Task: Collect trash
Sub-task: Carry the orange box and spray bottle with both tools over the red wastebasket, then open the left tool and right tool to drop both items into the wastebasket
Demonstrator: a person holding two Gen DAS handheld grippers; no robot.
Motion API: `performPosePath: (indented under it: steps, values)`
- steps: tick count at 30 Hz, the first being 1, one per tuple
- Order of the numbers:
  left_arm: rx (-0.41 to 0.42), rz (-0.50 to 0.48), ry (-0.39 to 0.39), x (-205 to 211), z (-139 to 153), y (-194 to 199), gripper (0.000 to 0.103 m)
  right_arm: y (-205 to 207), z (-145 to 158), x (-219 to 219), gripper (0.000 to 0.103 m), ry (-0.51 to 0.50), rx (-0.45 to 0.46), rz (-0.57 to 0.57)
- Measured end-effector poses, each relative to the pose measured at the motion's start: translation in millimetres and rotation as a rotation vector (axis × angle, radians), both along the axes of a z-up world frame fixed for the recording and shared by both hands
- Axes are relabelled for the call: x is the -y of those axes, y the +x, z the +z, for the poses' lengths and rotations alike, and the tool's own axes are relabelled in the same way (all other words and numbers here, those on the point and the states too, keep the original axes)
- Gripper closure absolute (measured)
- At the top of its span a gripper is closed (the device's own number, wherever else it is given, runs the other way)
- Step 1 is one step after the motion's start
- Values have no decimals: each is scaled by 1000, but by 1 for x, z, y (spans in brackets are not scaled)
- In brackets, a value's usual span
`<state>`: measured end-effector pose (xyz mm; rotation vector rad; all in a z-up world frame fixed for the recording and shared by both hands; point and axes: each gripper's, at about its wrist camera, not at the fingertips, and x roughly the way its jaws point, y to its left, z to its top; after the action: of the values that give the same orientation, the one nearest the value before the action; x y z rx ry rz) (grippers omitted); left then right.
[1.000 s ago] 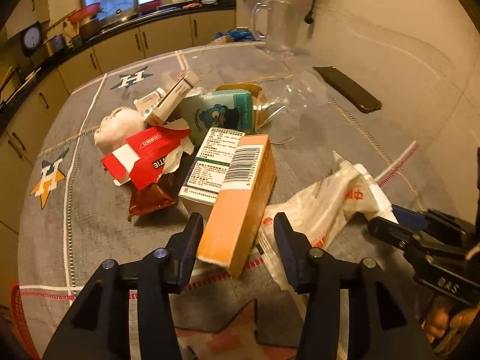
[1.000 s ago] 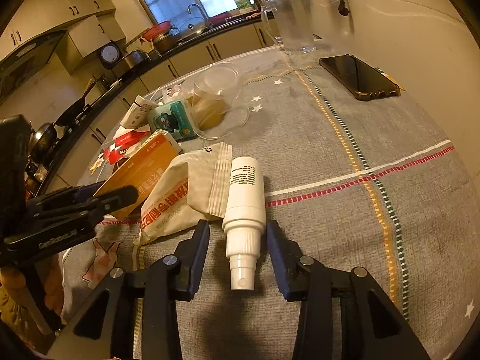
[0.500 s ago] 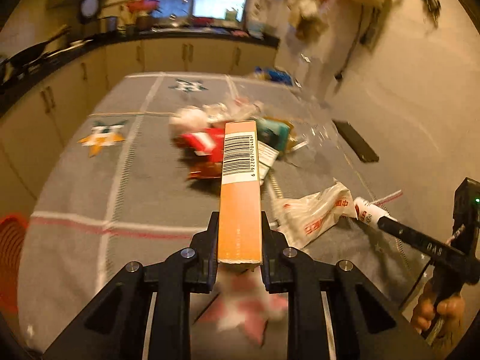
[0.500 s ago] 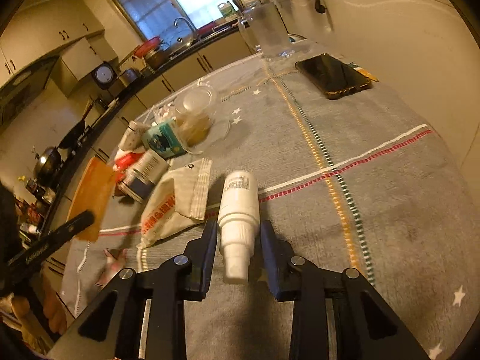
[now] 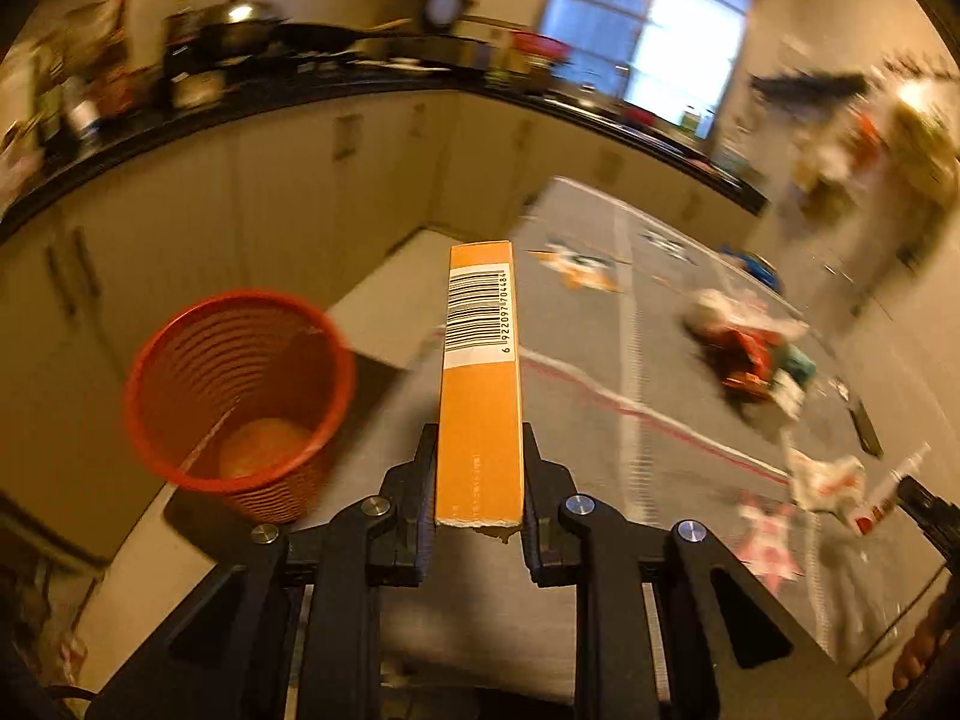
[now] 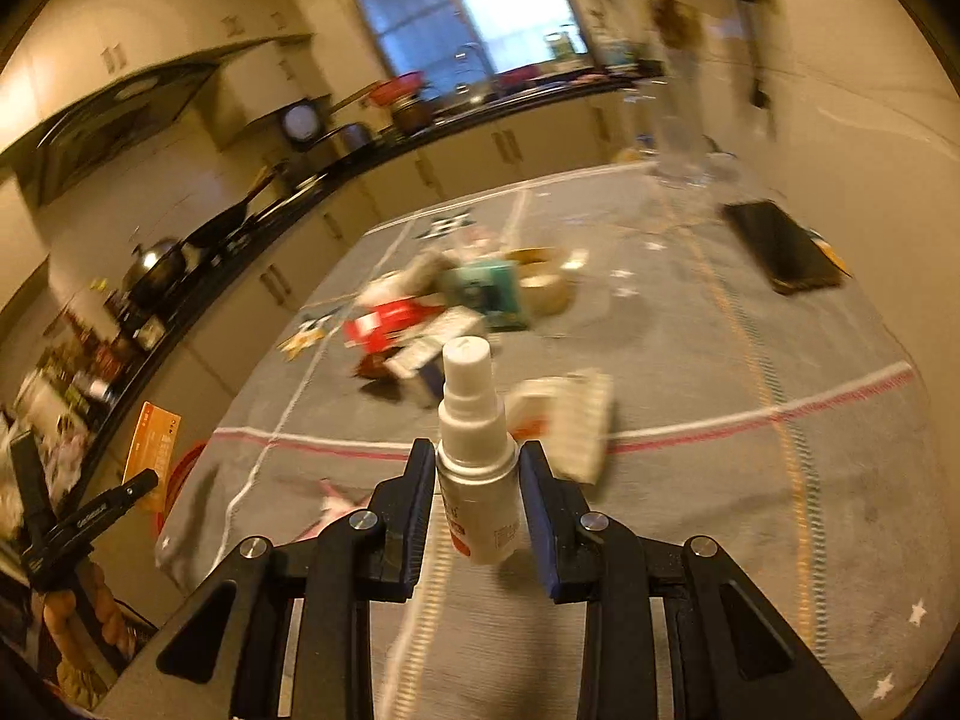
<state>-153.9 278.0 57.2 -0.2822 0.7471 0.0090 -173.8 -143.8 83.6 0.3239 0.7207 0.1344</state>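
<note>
Left wrist view: one orange box [image 5: 480, 384], one red bin [image 5: 240, 396].

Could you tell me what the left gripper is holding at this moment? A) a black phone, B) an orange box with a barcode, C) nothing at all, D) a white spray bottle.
B: in the left wrist view, the left gripper has its fingers pressed against both sides of the orange box, barcode face up, with the red wastebasket on the floor below and to its left.
</note>
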Motion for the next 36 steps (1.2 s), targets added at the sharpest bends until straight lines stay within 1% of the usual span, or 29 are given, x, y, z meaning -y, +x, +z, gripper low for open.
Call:
performPosePath:
  steps: [2,6,11,15,20,22,26,29,30,32,34,36]
  values:
    - [-10,34,-25,-22,-10,-2,82,7,2,-19,72,-27,-1,36]
    - [-27,78,-56,-53,-27,-5,81,23,5,-63,72,-60,-9,114]
    - [-28,114,-82,-85,-36,-10,82,46,11,-117,72,-68,-10,213]
    - [-26,143,-125,-114,-41,-7,82,64,12,-171,72,-66,-15,320]
    - [-25,190,-127,-138,-47,1,82,90,7,-243,72,-32,-44,461]
    - [-31,211,-138,-148,-50,4,82,101,4,-275,72,-35,-43,512]
    - [-43,222,-153,-158,-54,8,82,121,-5,-342,72,-44,-51,615]
    - [-39,233,-152,-161,-53,7,81,133,-14,-383,72,-58,-53,660]
    - [-41,238,-152,-161,-53,6,80,137,-20,-399,72,-69,-55,677]
    - [-47,238,-150,-161,-54,6,77,144,-28,-416,71,-80,-62,692]
    - [-51,244,-139,-163,-54,6,70,152,-39,-427,70,-74,-87,701]
    - [-40,258,-130,-167,-53,3,58,156,-46,-427,57,-62,-109,694]
